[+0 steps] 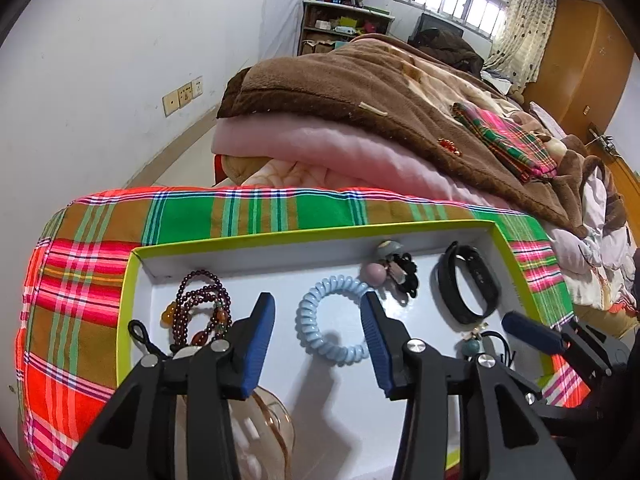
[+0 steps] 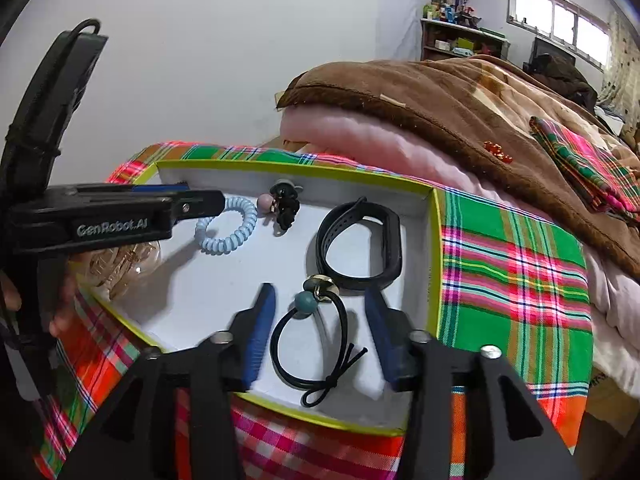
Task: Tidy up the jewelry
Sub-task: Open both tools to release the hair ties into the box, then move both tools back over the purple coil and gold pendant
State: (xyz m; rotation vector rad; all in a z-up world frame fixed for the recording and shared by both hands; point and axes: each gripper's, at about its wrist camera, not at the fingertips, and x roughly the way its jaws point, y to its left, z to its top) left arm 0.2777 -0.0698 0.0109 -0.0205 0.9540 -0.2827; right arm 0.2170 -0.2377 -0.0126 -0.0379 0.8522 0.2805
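A white tray with a lime rim (image 1: pixel 312 232) (image 2: pixel 434 240) lies on a plaid cloth. In it are a dark red bead bracelet (image 1: pixel 204 308), a light blue coil hair tie (image 1: pixel 332 320) (image 2: pixel 228 232), a black scrunchie with pink beads (image 1: pixel 396 276) (image 2: pixel 282 206), a black wristband (image 1: pixel 468 284) (image 2: pixel 360 248) and a black elastic tie with a teal bead (image 2: pixel 308 340). My left gripper (image 1: pixel 318 332) is open above the coil tie. My right gripper (image 2: pixel 320 320) is open, straddling the teal-bead tie.
A clear amber glass bowl (image 1: pixel 268 432) (image 2: pixel 120 268) sits at the tray's near left. Folded pink and brown blankets (image 1: pixel 360 120) (image 2: pixel 440 112) pile up behind the tray. The plaid cloth (image 2: pixel 512 264) covers the surface around it.
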